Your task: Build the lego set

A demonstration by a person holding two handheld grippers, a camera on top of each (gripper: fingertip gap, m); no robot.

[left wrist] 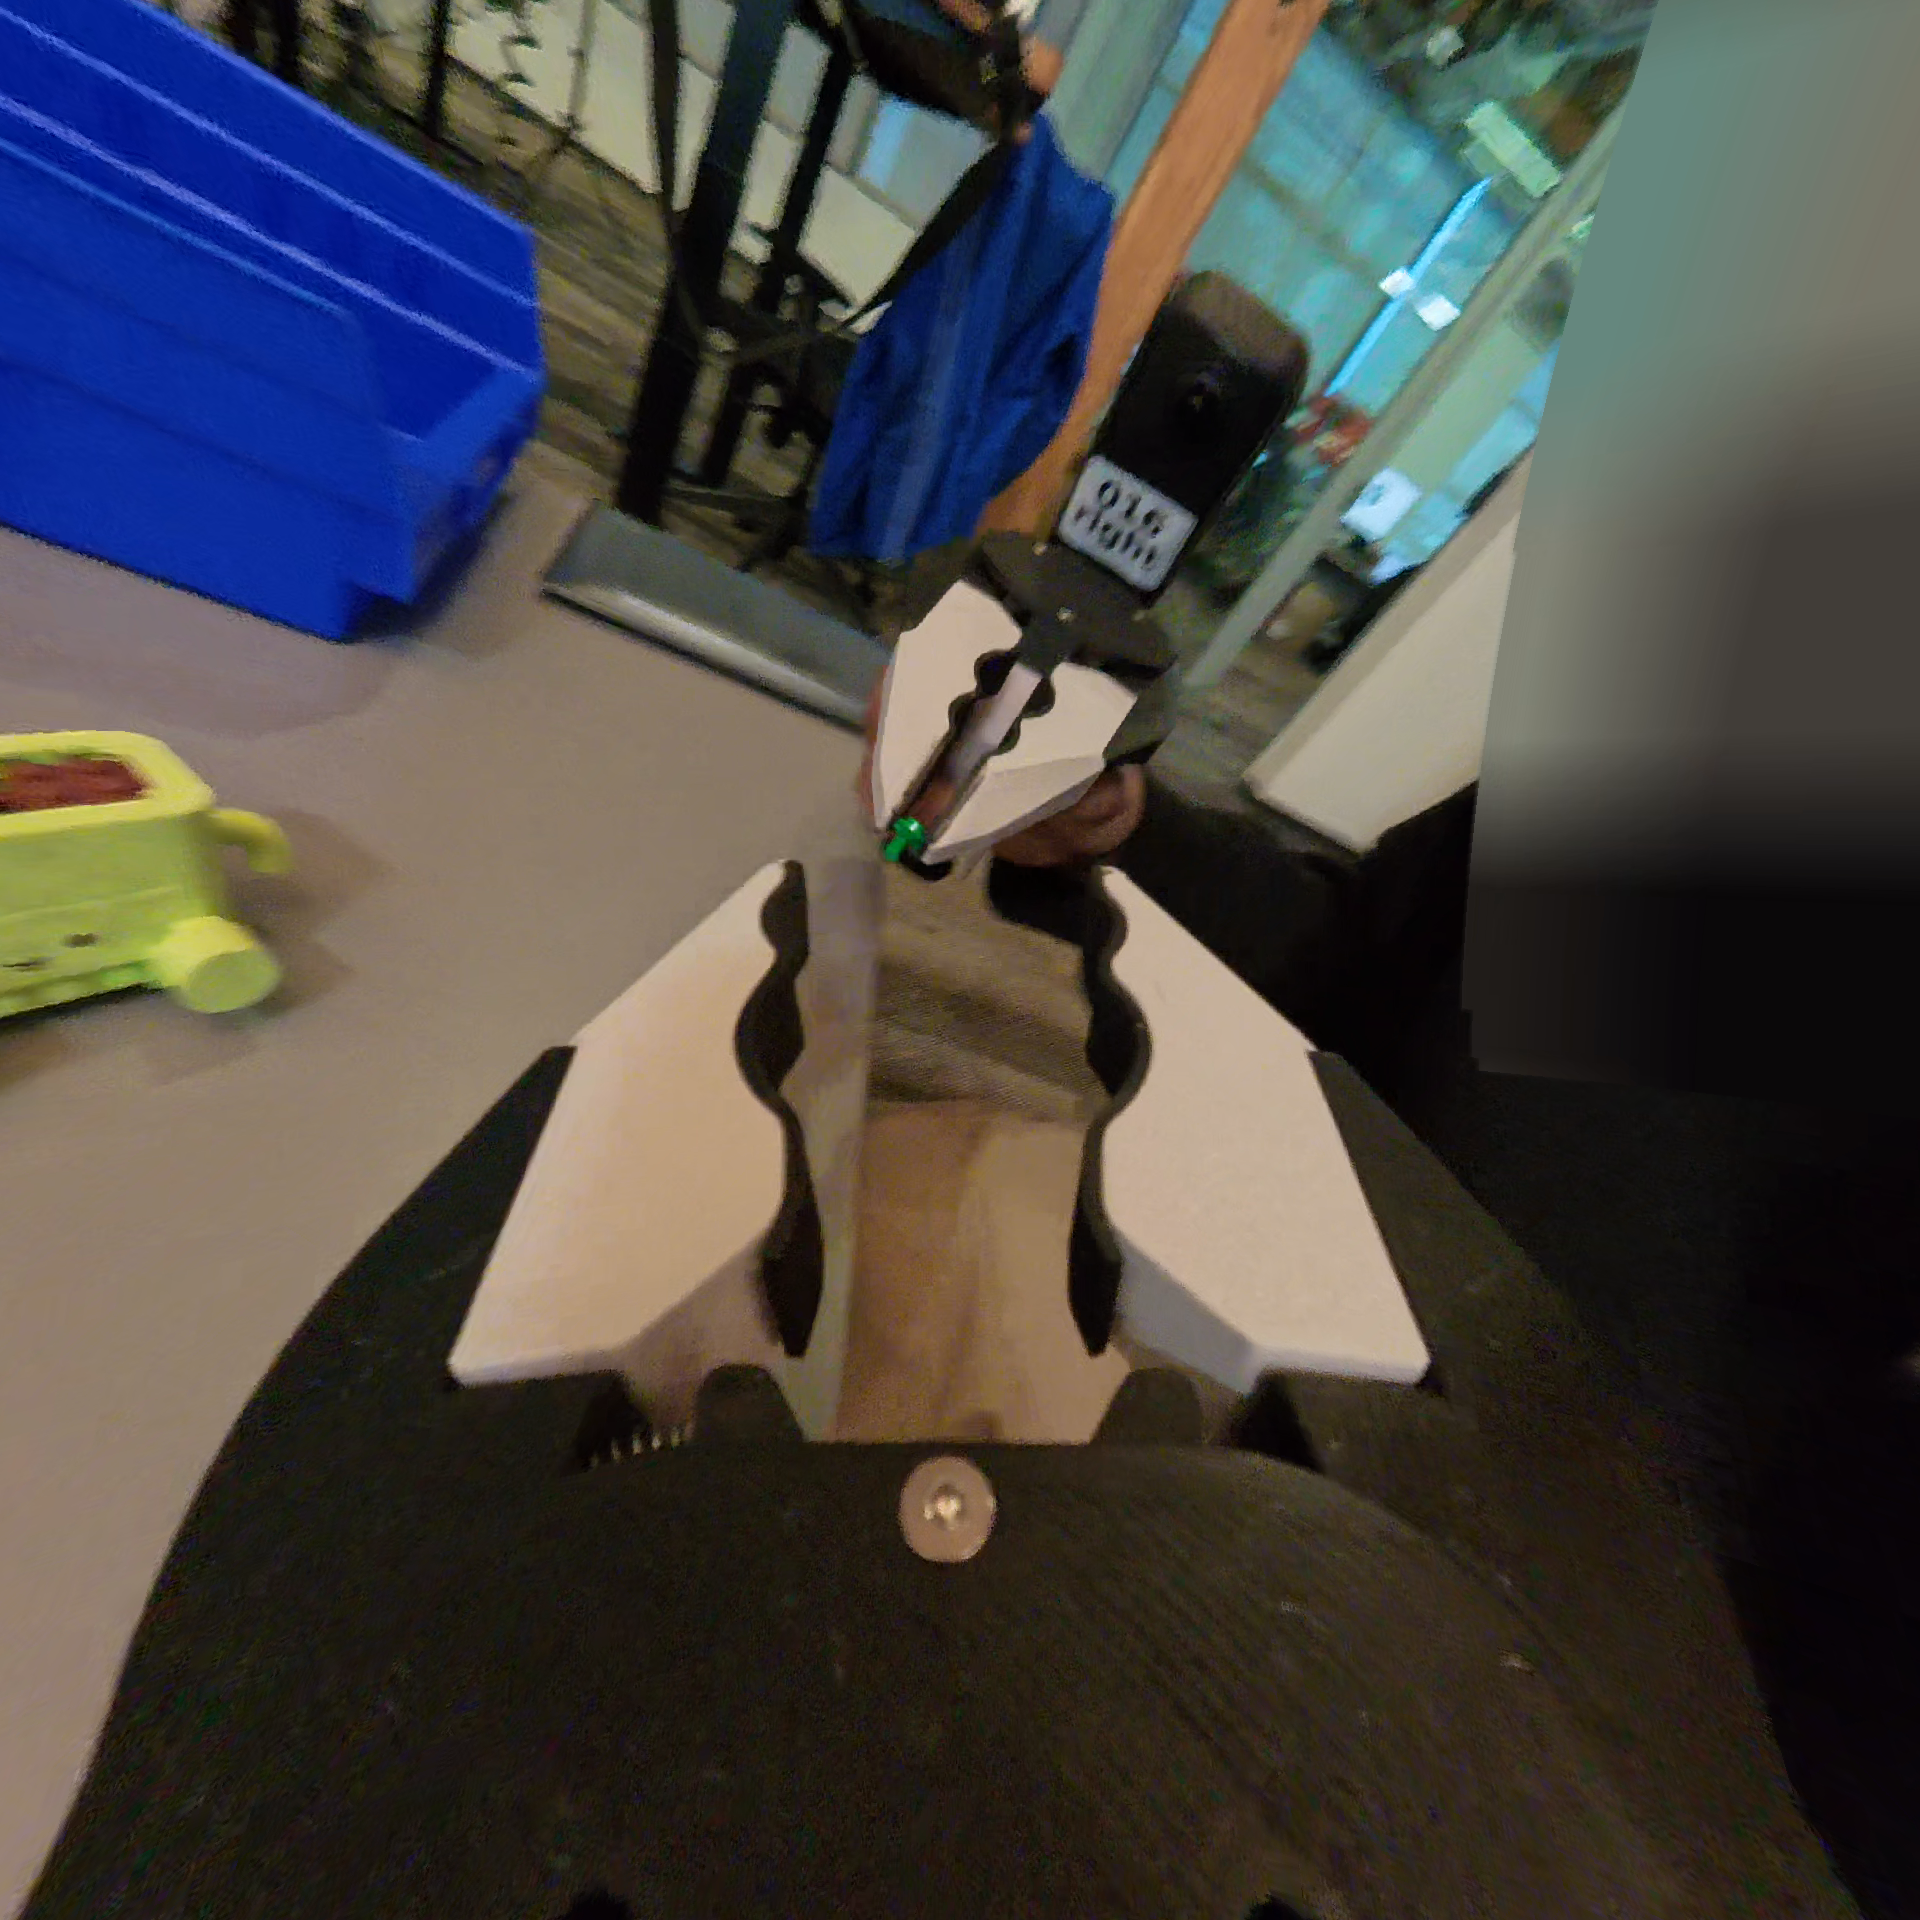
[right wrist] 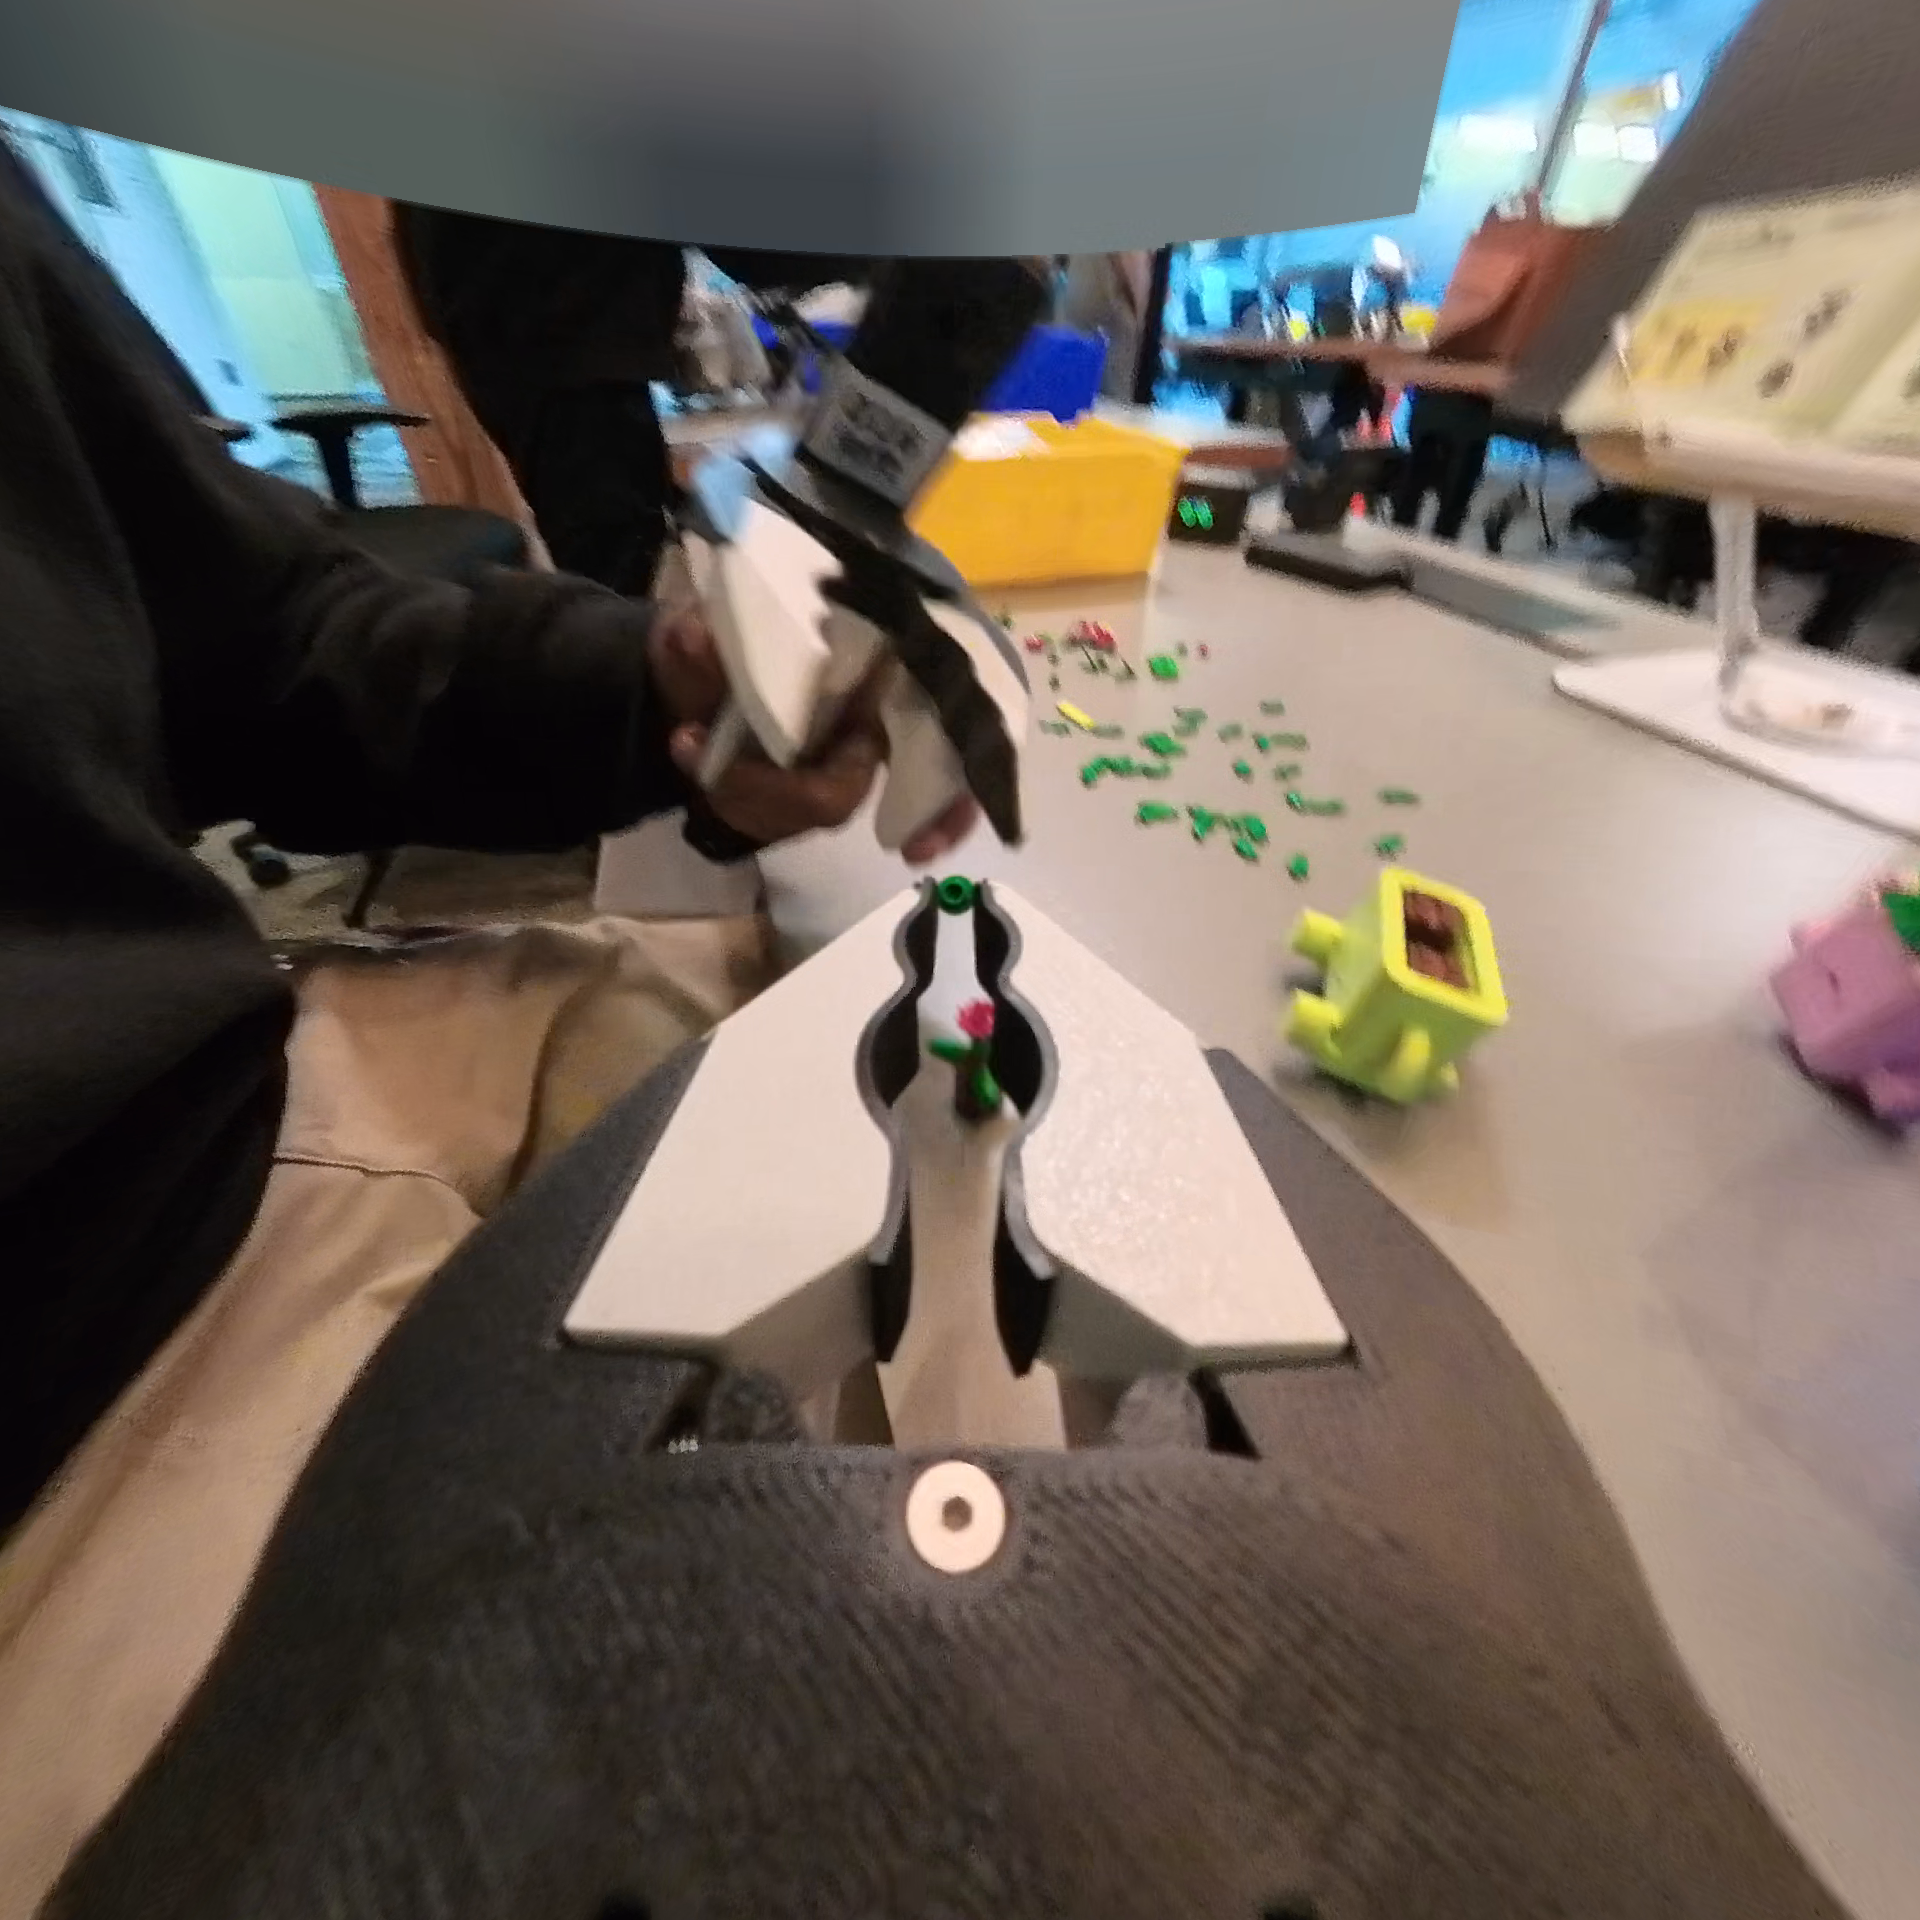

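My right gripper (right wrist: 956,896) is shut on a small green lego piece (right wrist: 956,894) at its fingertips. It also shows in the left wrist view (left wrist: 914,836), pinching the same green piece (left wrist: 902,831) just beyond my left gripper. A small pink flower on a green stem (right wrist: 971,1049) shows in the gap behind the right fingertips; I cannot tell whether it is held. My left gripper (left wrist: 940,883) is open and empty, and in the right wrist view (right wrist: 956,831) it hovers just above the right fingertips. A lime-green lego pot (right wrist: 1392,987) lies tilted on the grey table (right wrist: 1558,1299).
Several loose green and red pieces (right wrist: 1195,769) are scattered mid-table. A purple pot (right wrist: 1849,1018) sits at the right edge. A yellow bin (right wrist: 1049,499) stands behind, an instruction booklet on a stand (right wrist: 1766,343) at far right. Blue bins (left wrist: 239,312) stand at the left. My two grippers' fingertips are within a few centimetres of each other. My left gripper's tips are some 12 cm from the lime-green lego pot (right wrist: 1392,987). My left wrist view (left wrist: 194,815) looks at it from another angle.
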